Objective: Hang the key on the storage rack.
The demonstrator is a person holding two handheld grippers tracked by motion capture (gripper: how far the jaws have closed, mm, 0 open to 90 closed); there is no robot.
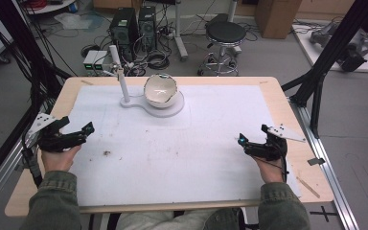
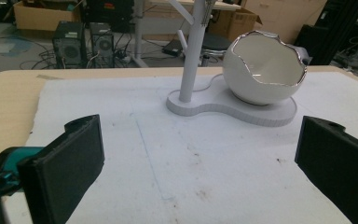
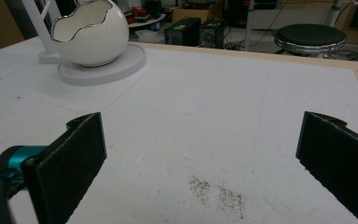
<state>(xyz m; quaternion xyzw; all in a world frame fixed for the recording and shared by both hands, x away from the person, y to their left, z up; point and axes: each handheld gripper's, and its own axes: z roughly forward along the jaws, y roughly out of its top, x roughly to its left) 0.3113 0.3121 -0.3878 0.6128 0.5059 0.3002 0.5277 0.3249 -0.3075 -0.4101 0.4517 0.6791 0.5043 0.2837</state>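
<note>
The egg-shaped white bowl is seated on its white stand at the far middle of the desk, well apart from both tongs. The left tongs and right tongs are held spread apart, clamped on nothing. The thin jagged rim could be chipped, or the stand tipped, if it is pinched off-centre.

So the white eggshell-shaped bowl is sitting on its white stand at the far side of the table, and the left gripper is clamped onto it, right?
Not quite. The left gripper is open and holds nothing, far from the bowl, which does sit on its stand at the far side. The high view shows this.
</note>
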